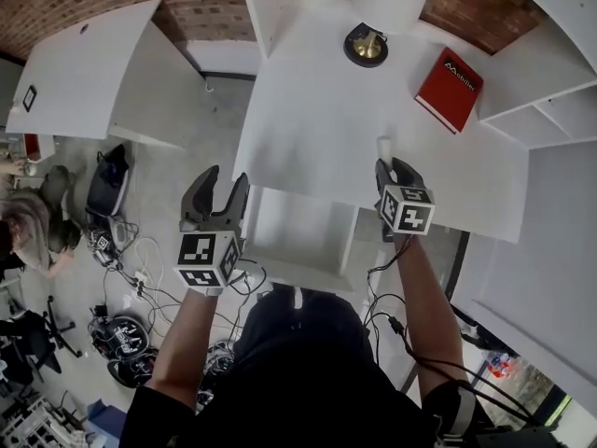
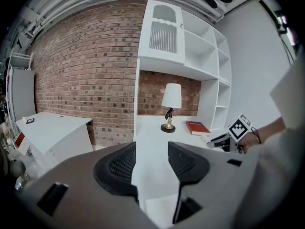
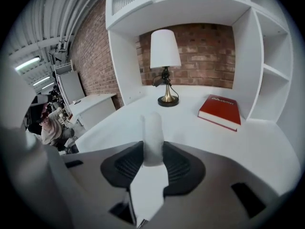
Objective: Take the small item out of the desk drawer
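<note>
Head view shows the white table [image 1: 308,129] spreading ahead of both pairs of tongs, and under its front edge the drawer [image 1: 289,236] stands pulled out, lying between the two pairs and closer to the left one. From here its inside looks bare and white, which fits the item being out of it already. Well ahead of the right tongs [image 1: 392,168] stands the lamp [image 1: 366,45], and the red book [image 1: 449,90] lies flat ahead and to their right, with bare table between them and the tips, so there seems room to put something down without a knock. The left tongs [image 1: 225,177] hang just left of the drawer, off the table's front corner. Their jaws are spread with nothing between them, and they are probably kept there to be handy for the drawer front. The right tongs are over the table just right of the drawer, tipped downward, pinching the item [image 3: 153,137], a small white cylinder. The pads grip its lower part and its top stands clear beyond the tips. Held upright like this, it could be stood on the table directly, which looks like the step in hand.
</note>
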